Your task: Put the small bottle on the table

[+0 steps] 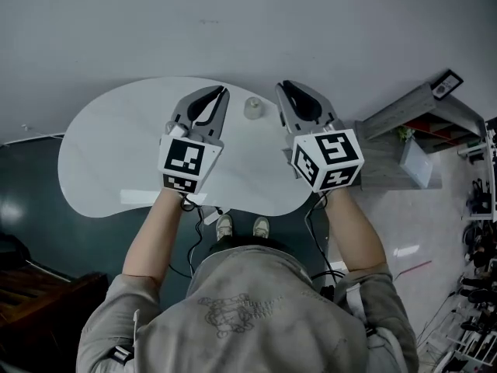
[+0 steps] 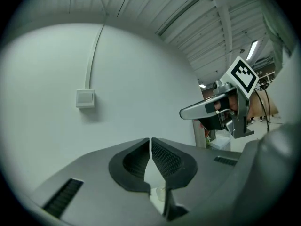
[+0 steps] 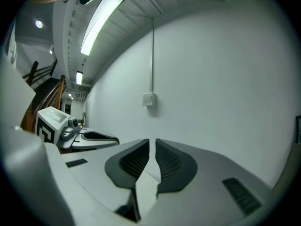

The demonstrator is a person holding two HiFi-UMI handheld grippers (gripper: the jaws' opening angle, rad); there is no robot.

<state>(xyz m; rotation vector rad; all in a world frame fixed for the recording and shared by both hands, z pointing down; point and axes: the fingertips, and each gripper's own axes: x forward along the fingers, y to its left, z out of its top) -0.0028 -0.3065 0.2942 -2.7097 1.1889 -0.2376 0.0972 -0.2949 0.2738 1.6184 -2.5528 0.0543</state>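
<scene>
The small bottle (image 1: 252,107), pale and translucent, stands upright on the white kidney-shaped table (image 1: 116,146) near its far edge. It sits between my two grippers, touched by neither. My left gripper (image 1: 222,92) hovers just left of it, jaws shut with nothing held; in the left gripper view its tips (image 2: 150,140) meet, and a pale bit of the bottle (image 2: 161,192) shows below them. My right gripper (image 1: 283,85) is just right of the bottle, its jaws (image 3: 152,141) drawn together to a thin slit with nothing in it.
A grey shelf unit (image 1: 411,123) stands right of the table. A bare white wall with a switch box (image 2: 85,98) lies ahead. The person's shoes (image 1: 241,225) show under the table's near edge. Dark furniture (image 1: 31,278) is at lower left.
</scene>
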